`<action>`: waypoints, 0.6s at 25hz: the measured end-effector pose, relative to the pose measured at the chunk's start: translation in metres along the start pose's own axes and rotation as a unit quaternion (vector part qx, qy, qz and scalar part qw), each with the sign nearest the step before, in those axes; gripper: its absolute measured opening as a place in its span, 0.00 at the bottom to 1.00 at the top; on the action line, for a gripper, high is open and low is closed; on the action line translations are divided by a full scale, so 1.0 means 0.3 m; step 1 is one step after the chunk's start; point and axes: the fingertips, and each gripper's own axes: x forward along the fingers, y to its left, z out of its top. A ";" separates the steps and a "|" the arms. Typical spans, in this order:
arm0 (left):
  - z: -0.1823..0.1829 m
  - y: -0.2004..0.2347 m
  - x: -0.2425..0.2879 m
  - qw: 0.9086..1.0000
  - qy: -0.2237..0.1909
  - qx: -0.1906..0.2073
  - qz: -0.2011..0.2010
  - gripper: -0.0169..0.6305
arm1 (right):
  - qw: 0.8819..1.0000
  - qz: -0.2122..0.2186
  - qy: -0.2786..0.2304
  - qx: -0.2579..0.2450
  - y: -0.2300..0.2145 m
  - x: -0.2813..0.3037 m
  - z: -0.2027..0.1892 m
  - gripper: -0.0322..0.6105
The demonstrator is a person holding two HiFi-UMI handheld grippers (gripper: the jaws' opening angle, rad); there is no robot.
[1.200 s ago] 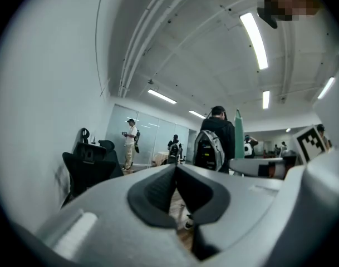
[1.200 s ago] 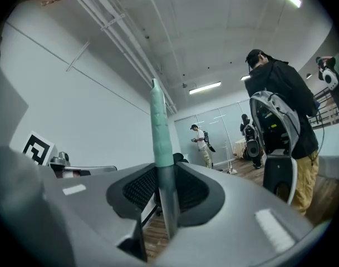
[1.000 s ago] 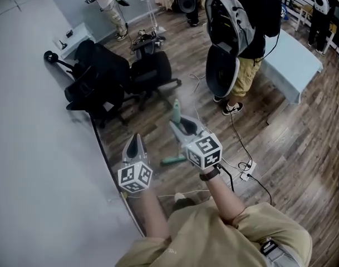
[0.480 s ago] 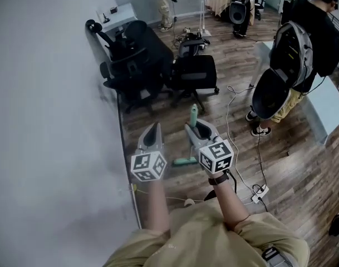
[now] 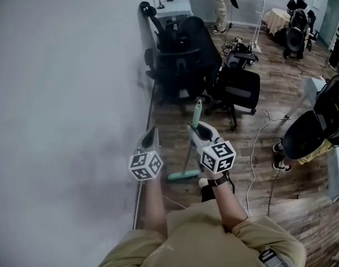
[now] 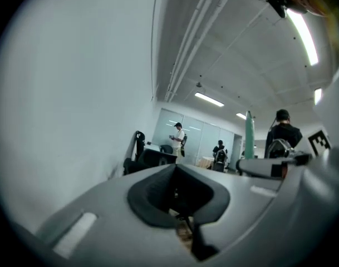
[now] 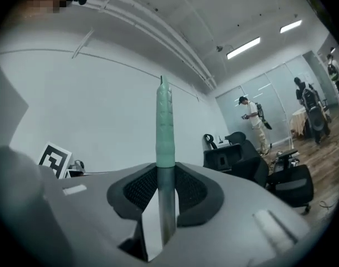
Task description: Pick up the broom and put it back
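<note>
My right gripper (image 5: 196, 129), clamped on the broom (image 5: 186, 159) shaft below its green grip, head hanging low beside the wall (image 5: 63, 93); left gripper (image 5: 152, 132) closed, empty; best carried upright, clear of the chairs (image 5: 186, 60).

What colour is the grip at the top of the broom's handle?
Pale mint green. The grip on the broom shows best in the right gripper view.

Tan short-sleeved shirt (image 5: 205, 235), black wristband (image 5: 216, 178)
</note>
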 end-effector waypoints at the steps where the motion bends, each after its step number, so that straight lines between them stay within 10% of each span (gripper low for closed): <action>1: 0.012 0.018 0.024 1.000 -0.005 0.001 0.012 0.03 | 1.000 0.017 0.004 0.001 0.003 0.053 0.008 0.19; 9: 0.217 0.131 0.149 0.984 -0.083 0.038 0.151 0.03 | 0.984 0.151 -0.001 -0.090 0.040 0.314 0.176 0.19; 15: 0.168 0.158 0.169 0.972 -0.064 0.058 0.217 0.03 | 0.970 0.207 0.035 -0.120 0.009 0.451 0.106 0.20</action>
